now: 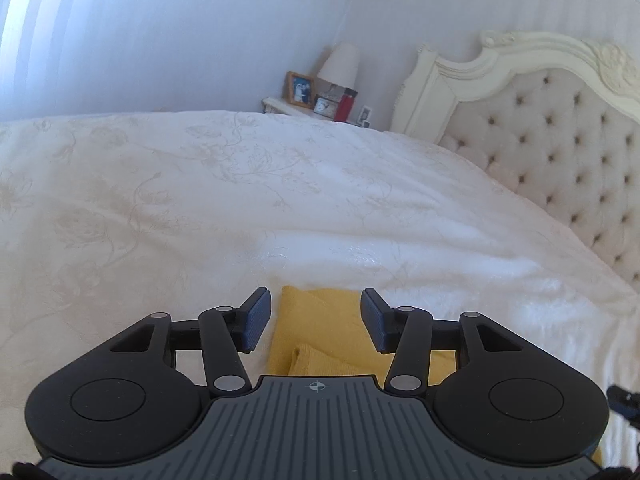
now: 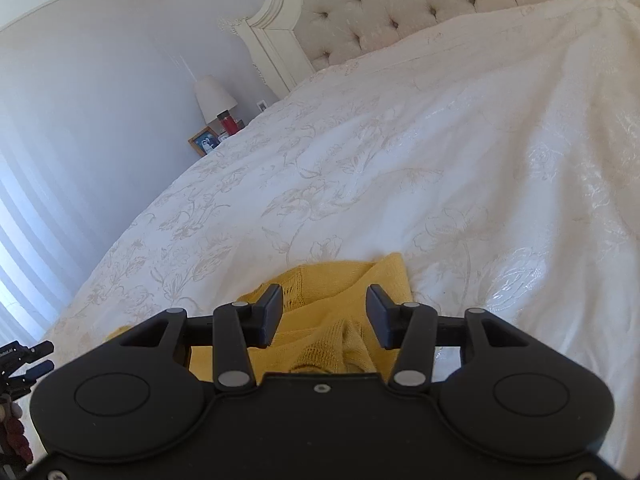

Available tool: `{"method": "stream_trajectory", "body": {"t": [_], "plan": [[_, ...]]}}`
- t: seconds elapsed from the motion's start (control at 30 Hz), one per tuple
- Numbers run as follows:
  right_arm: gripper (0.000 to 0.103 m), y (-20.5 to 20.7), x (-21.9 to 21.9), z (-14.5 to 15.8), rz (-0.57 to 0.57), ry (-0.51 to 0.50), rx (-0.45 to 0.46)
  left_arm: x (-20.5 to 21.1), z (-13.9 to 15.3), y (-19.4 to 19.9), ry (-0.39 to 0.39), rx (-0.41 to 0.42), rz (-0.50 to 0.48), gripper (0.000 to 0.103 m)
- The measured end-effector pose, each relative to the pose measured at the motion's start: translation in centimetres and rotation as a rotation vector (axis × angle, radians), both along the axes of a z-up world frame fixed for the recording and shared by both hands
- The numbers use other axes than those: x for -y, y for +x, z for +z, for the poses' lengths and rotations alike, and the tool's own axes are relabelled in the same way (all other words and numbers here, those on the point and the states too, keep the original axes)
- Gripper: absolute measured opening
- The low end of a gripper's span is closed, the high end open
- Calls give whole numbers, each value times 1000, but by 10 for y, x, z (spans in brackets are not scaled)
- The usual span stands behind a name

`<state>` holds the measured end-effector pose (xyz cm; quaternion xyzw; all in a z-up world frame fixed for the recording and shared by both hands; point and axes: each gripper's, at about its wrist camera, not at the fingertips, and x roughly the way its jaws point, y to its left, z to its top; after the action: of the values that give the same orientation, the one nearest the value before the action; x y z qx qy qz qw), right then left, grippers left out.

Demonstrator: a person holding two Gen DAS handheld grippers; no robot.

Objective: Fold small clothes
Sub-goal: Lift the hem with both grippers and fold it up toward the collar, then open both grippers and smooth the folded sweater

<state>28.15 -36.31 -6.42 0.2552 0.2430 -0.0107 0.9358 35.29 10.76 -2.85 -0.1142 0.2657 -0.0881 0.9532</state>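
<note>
We have both claws released: the left gripper [image 1: 316, 320] and the right gripper [image 2: 324, 318] stand with jaws apart over the yellow knit garment [image 2: 320, 280], pads not pressing it. It lies low in the centre of each frame, on the white bedspread [image 1: 200, 200], already partly doubled over. To fold on well, we should pinch matching edges, lift evenly and lay them flat.

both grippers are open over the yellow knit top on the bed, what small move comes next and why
Probably lower both and close on an edge for the next fold. The left gripper and right gripper stand open with nothing pinched, and the yellow knitted garment lies partly folded, still bunched, on the white floral bedspread just beneath them.
</note>
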Motion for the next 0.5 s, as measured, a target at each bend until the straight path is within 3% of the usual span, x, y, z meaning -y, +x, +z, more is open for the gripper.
{"method": "stream_trajectory", "body": {"t": [0.13, 0.27, 0.5], "plan": [[55, -17, -38, 1, 120, -174, -2, 32, -11, -37, 156, 30, -139, 48], [54, -23, -73, -4, 219, -286, -27, 53, -27, -60, 212, 1, -250, 48], [53, -1, -96, -17, 260, -423, -126, 67, -52, -37, 303, -106, -302, 48]]}}
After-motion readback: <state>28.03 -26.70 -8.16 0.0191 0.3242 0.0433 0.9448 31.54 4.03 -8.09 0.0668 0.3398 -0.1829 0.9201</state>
